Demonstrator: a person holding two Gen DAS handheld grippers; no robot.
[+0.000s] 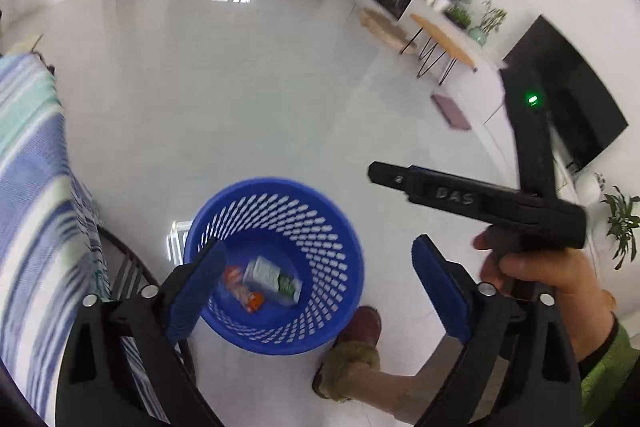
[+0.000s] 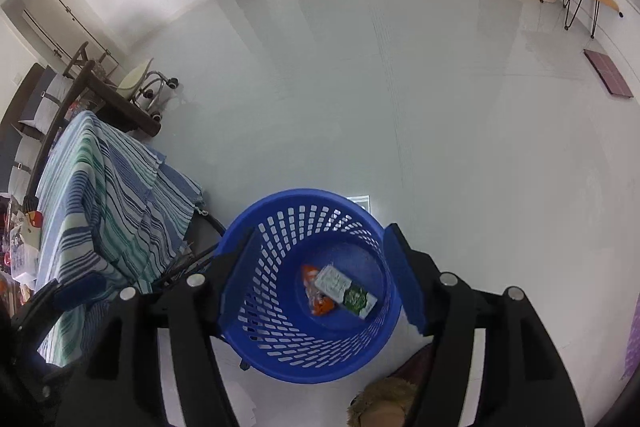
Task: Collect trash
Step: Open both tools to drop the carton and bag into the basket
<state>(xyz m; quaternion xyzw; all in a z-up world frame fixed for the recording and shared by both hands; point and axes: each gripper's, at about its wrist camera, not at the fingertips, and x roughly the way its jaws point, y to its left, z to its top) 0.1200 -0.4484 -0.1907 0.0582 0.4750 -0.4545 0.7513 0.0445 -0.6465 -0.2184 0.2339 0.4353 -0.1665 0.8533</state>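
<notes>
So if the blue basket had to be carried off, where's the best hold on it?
Probably the top rim of the blue basket, from straight above, one finger inside and one outside. It stands upright and open-topped on the floor, its body looks too wide to straddle, and the thin perforated wall fits between the fingers. The carton and wrapper lie at the bottom, clear of the rim.

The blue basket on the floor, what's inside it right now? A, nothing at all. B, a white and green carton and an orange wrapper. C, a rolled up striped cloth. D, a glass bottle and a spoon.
B: the right wrist view looks straight down into the blue basket, where a white and green carton lies on the bottom beside an orange wrapper.
</notes>
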